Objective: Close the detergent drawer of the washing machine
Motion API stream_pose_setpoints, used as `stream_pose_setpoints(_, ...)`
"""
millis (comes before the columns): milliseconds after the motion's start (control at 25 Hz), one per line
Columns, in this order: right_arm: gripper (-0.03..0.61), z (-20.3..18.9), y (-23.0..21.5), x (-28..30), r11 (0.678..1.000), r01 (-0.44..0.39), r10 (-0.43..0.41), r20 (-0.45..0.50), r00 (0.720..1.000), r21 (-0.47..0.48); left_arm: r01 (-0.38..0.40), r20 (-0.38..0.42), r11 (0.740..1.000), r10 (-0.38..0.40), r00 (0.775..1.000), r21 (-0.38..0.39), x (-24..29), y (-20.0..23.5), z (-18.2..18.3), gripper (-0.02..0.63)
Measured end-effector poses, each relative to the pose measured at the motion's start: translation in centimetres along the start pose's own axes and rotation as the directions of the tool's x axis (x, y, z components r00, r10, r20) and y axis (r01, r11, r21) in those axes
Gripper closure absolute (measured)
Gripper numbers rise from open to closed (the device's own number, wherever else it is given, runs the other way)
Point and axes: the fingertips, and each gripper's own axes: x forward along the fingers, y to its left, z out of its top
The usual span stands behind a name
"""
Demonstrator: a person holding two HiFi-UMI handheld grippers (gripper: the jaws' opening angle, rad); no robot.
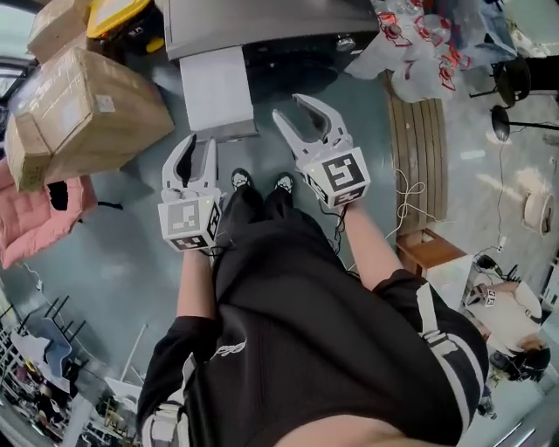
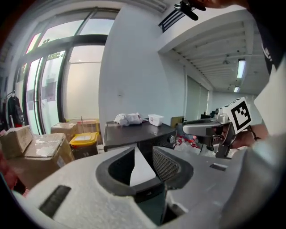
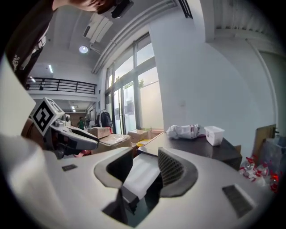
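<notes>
Black clothes (image 1: 332, 349) fill the near part of the head view, and both forearms reach forward from them. Shoes (image 1: 240, 180) show on the floor between the two tools. Left gripper (image 1: 199, 148) has its jaws moderately apart with nothing pinched. Right gripper (image 1: 291, 109) reaches a little further, its jaws spread wide and also empty. Each points ahead and slightly down at the machine.

Just beyond the left gripper's tips is the front end of the white drawer (image 1: 217, 92); whether they touch it I cannot tell. It stands out of the washer (image 1: 262, 26), not yet closed. Its long axis runs from the washer straight toward the person, so closing it likely means a push away along that line. Left gripper is nearer and almost in line with the front end, while the right one sits off the drawer's right side, alongside rather than in front. Boxes (image 1: 83, 118) stand left of the washer.
</notes>
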Motion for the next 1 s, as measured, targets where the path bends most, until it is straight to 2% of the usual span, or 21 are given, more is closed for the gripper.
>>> stream_pose_setpoints(160, 0.397, -3.8, 2.1, 1.9, 0.999, -0.042, 0.042, -0.075, 0.996, -0.01, -0.048, -0.06, 0.998, 0.045, 0.997, -0.046, -0.7, 1.8, -4.3, 0.479)
stream_pose_setpoints(280, 0.396, -6.2, 3.3, 2.8, 0.997, -0.073, 0.074, -0.125, 0.989, 0.01, -0.081, -0.112, 0.995, 0.074, 0.991, -0.054, -0.8, 3.1, -7.8, 0.479)
stream_pose_setpoints(400, 0.396, -8.9, 4.4, 3.6, 0.994, -0.105, 0.105, -0.183, 0.978, 0.01, -0.111, -0.175, 0.99, 0.095, 0.98, -0.082, -0.5, 4.6, -11.2, 0.479)
stream_pose_setpoints(520, 0.396, -10.9, 5.2, 4.3, 0.992, -0.121, 0.124, -0.237, 0.964, 0.028, -0.127, -0.21, 0.985, 0.101, 0.972, -0.114, 0.1, 5.8, -13.2, 0.477)
stream_pose_setpoints(760, 0.396, -14.1, 5.8, 5.0, 0.991, -0.129, 0.136, -0.328, 0.935, 0.042, -0.118, -0.273, 0.984, 0.077, 0.959, -0.135, 1.8, 7.2, -15.7, 0.451)
stream_pose_setpoints(1000, 0.39, -16.8, 6.7, 5.1, 0.978, -0.208, 0.177, -0.415, 0.893, -0.031, -0.047, -0.322, 0.997, 0.026, 0.946, -0.059, 2.8, 8.2, -17.5, 0.408)
